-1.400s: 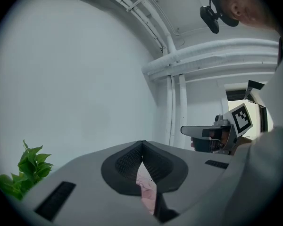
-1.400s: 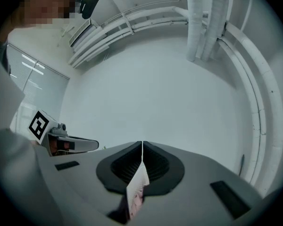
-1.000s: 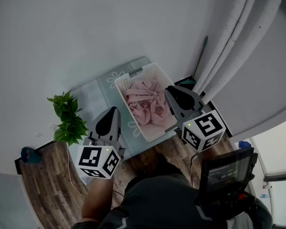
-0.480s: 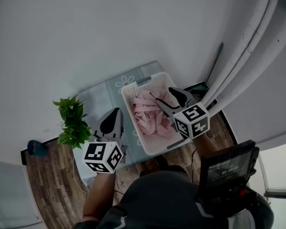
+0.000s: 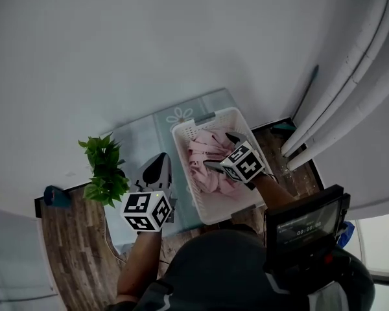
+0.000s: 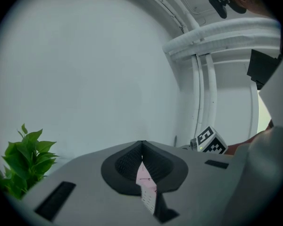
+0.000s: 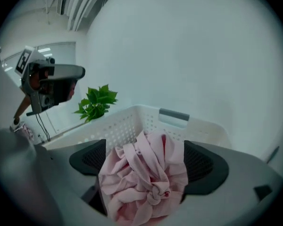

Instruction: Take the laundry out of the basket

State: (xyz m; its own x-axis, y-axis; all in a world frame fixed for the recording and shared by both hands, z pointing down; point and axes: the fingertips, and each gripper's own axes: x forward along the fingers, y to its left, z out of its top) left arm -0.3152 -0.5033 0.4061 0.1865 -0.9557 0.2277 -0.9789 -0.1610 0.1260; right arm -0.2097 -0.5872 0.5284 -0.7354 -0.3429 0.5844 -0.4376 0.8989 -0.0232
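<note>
Down into the basket [image 7: 118, 126] has gone the right gripper [image 5: 219, 151] since a second ago, when it hung above the near rim. Its marker cube [image 5: 244, 162] now sits over the pink heap instead of outside the basket's near corner. Its jaws have just been opening and stand wide apart, the dark pads on either side of the laundry [image 7: 144, 182] – a knotted pink bundle that fills the space between them and lies just below. The cloth laps over the inner edges of both pads in the right gripper view, but neither pad presses it. Beyond the jaws rises the basket's far wall, with a grey handle at its rim.

The left gripper [image 5: 158, 162] has edged a little towards the basket, and hangs outside it, beside its left wall and above a pale blue mat [image 5: 149, 135] with a flower print. Its jaws are together at the tips and grip nothing – through the thin slit lower down shows only a sliver of pink cloth and white lattice, well beyond them. A leafy green plant [image 5: 105, 172] stands to this gripper's left. Off to its right, in its own view, the right gripper's cube is seen, with white pipes [image 6: 205, 93] running up the wall behind.
</note>
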